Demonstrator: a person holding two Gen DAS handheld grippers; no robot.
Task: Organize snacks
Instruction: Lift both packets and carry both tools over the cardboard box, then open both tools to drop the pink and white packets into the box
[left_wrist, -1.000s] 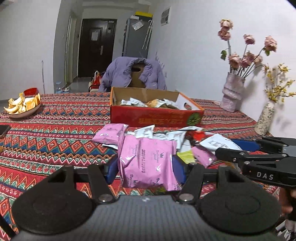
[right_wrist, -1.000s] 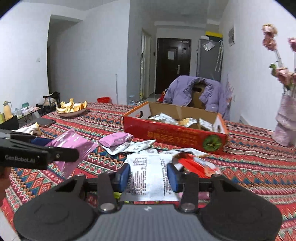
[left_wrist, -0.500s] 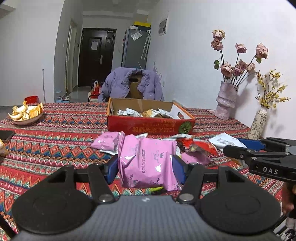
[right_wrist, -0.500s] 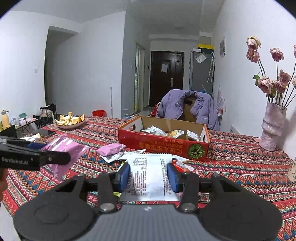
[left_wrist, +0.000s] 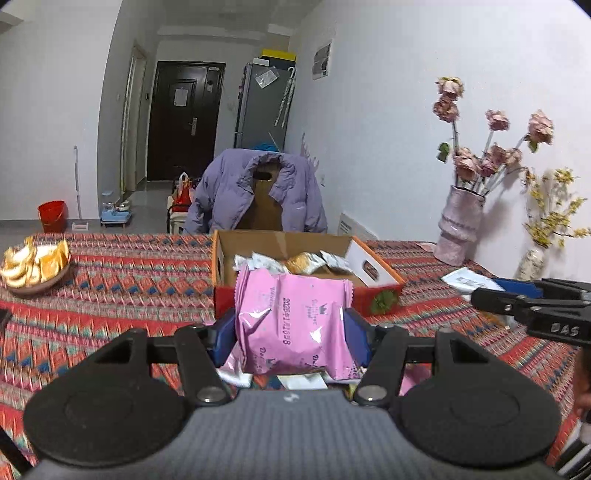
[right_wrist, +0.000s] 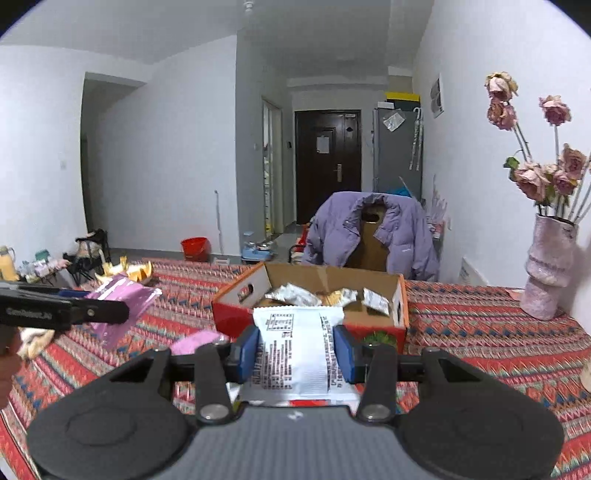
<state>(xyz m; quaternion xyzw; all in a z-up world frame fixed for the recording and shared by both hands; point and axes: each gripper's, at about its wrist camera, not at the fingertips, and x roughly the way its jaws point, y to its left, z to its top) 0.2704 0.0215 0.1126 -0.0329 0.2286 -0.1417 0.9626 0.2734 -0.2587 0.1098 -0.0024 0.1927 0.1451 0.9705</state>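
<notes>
Snacks are partly sorted: several foil packets already lie in the open red cardboard box (right_wrist: 314, 317). A crinkled pink foil packet (left_wrist: 295, 325) is clamped in the left gripper (left_wrist: 290, 338), a white printed sachet (right_wrist: 295, 350) in the right gripper (right_wrist: 295, 349); loose packets remain below on the patterned tablecloth (left_wrist: 110, 295)

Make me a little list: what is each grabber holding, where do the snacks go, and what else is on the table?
left gripper: shut on pink snack packet
right gripper: shut on white snack packet
snack box: red cardboard, open, packets already inside
table: patterned cloth
also there: pink vase with flowers, bowl of peels
</notes>
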